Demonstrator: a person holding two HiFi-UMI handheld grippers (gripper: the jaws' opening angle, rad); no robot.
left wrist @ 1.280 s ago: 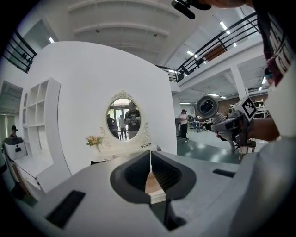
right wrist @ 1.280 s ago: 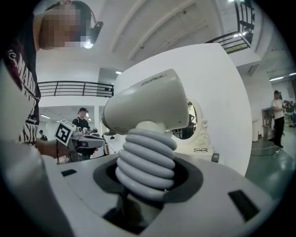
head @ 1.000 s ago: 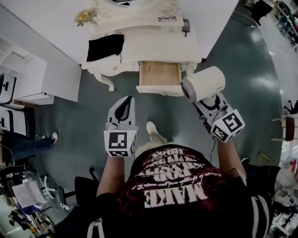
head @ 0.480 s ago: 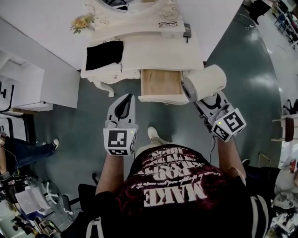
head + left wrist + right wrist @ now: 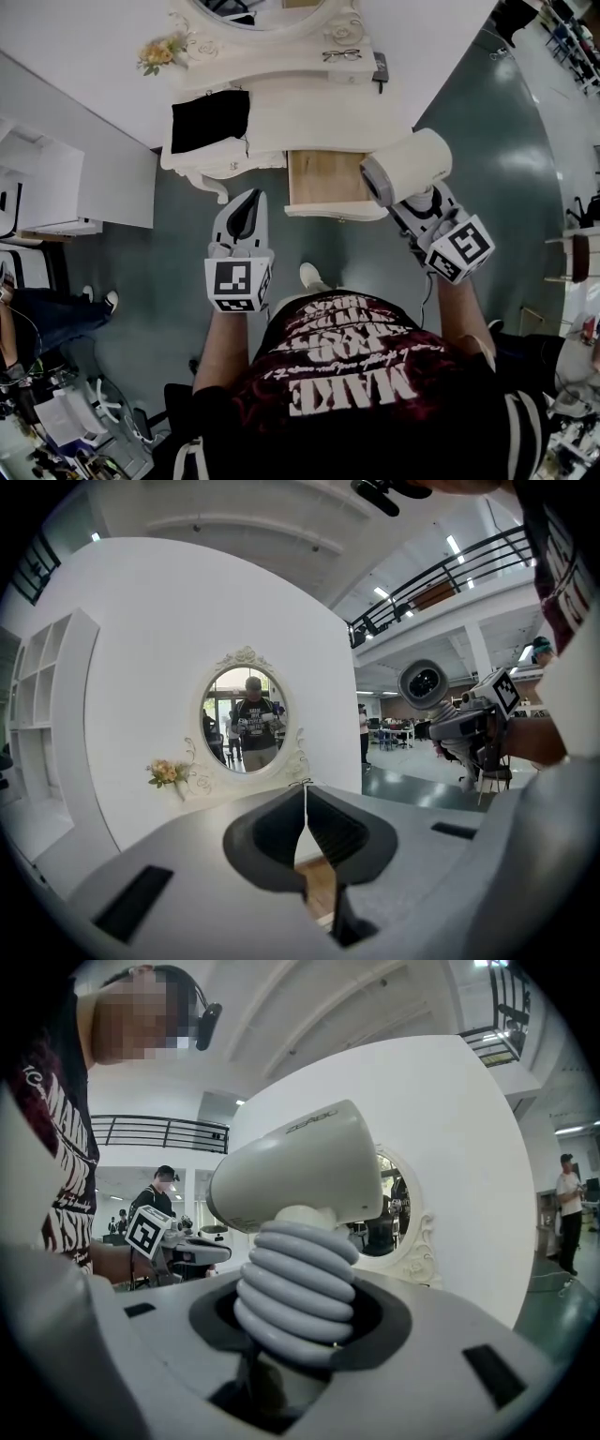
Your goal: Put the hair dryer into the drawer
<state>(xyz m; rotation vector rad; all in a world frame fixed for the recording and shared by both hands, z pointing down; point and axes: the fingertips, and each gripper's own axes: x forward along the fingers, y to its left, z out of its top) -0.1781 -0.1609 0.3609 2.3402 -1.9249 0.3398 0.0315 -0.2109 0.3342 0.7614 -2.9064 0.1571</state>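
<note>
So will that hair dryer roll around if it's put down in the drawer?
Probably only rock. The hair dryer has a smooth round barrel, but its ribbed handle sticks out and should stop a full roll. It looks top-heavy, the barrel sitting above the handle, so stood upright it would likely tip. The open drawer has walls that should catch it.
</note>
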